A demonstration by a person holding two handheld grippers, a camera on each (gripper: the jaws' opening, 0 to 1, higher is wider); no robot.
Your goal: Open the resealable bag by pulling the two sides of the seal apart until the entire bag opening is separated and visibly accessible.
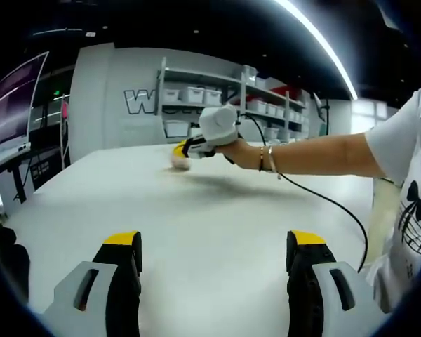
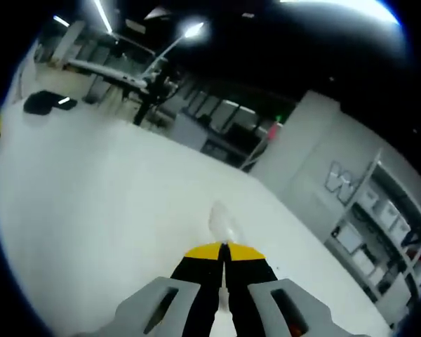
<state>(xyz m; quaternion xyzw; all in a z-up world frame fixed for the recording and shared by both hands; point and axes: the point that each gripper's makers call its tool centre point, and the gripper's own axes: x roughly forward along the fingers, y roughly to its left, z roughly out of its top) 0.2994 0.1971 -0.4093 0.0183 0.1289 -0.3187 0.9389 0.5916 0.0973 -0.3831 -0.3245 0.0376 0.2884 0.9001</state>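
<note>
Yellow-tipped left gripper (image 1: 214,256): jaws wide apart, empty. Yellow-tipped right gripper (image 2: 223,251): clamped on small clear plastic resealable bag (image 2: 224,223), 12 o'clock, on white table (image 2: 91,196). Risk: single-sided grip; bag drags, seal stays closed.

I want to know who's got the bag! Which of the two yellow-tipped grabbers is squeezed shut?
The right gripper: its yellow-tipped jaws are pressed together on the small clear plastic bag. The left gripper stands wide open over the white table.
</note>
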